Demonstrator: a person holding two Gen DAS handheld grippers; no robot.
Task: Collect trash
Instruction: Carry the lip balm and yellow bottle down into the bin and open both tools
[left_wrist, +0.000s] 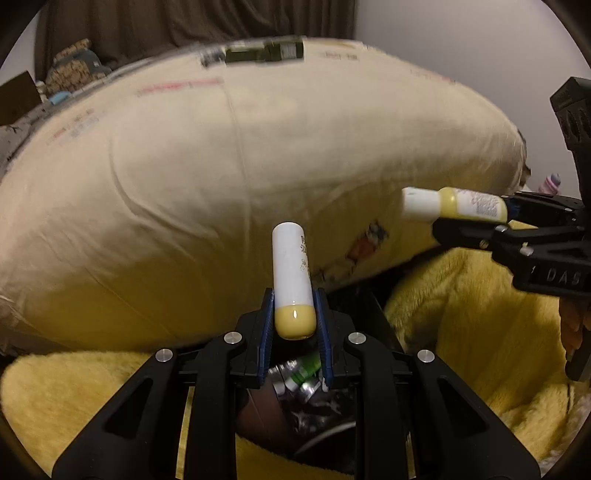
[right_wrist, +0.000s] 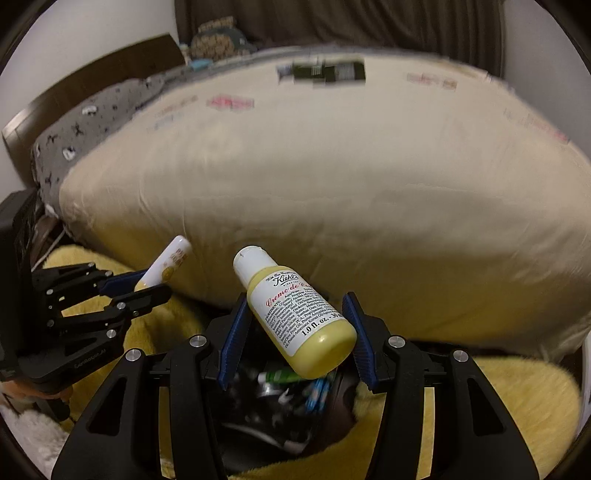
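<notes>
My left gripper (left_wrist: 294, 306) is shut on a white tube with a yellow end (left_wrist: 291, 280), held upright above a dark bin (left_wrist: 295, 417) holding several pieces of trash. In the right wrist view the left gripper (right_wrist: 147, 286) shows at the left with the tube (right_wrist: 168, 264). My right gripper (right_wrist: 295, 328) has its jaws spread wide; a small yellow lotion bottle (right_wrist: 295, 314) with a white cap lies tilted between them, touching neither pad, above the bin (right_wrist: 280, 406). In the left wrist view the right gripper (left_wrist: 476, 218) and bottle (left_wrist: 452, 205) show at the right.
A large cream pillow (left_wrist: 240, 177) fills the back, with a dark green bottle (left_wrist: 264, 51) lying on its top. Yellow fluffy fabric (left_wrist: 461, 314) surrounds the bin. A grey patterned pillow (right_wrist: 85, 136) and a plush toy (right_wrist: 218, 40) lie at the back left.
</notes>
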